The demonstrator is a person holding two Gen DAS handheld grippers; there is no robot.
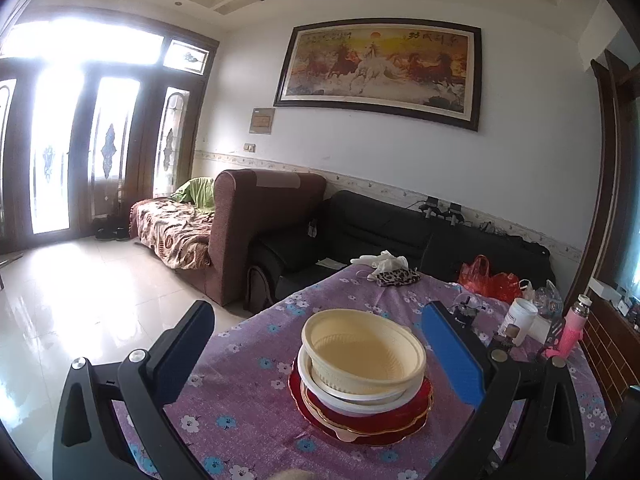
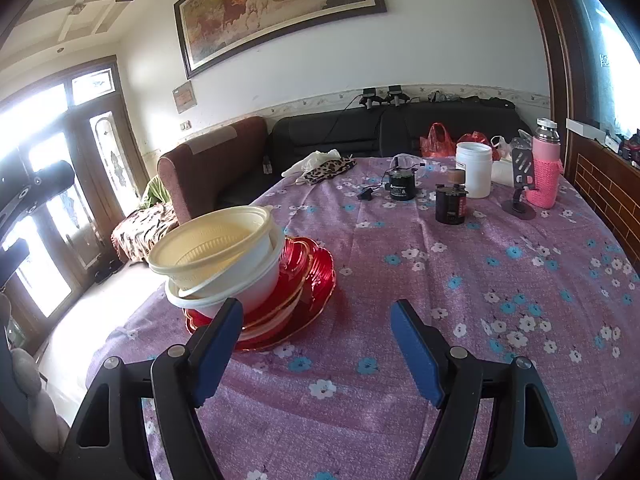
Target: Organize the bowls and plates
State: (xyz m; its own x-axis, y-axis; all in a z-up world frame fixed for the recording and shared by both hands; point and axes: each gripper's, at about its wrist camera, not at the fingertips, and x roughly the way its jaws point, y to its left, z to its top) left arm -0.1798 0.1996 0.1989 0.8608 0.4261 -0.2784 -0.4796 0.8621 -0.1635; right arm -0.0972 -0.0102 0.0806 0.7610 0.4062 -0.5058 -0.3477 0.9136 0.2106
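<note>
A cream bowl [image 1: 362, 354] sits tilted inside a white bowl [image 1: 348, 398], and both rest on stacked red plates [image 1: 384, 424] with gold rims, on the purple flowered tablecloth [image 1: 240, 400]. My left gripper [image 1: 319, 312] is open wide, one finger to each side of the stack, and neither pad touches it. In the right wrist view the cream bowl [image 2: 208, 240], white bowl [image 2: 256, 280] and red plates [image 2: 312, 276] stand near the table's left edge. My right gripper [image 2: 318, 306] is open with only cloth between its fingers. Its left finger [image 2: 220, 340] is just in front of the stack.
At the table's far side stand a white jar [image 2: 474, 174], a pink bottle [image 2: 544, 168], two black cans [image 2: 450, 204], a phone stand [image 2: 520, 184], a leopard cloth [image 2: 332, 168] and red bags [image 2: 436, 136]. Sofas [image 1: 260, 220] lie beyond the table's left edge.
</note>
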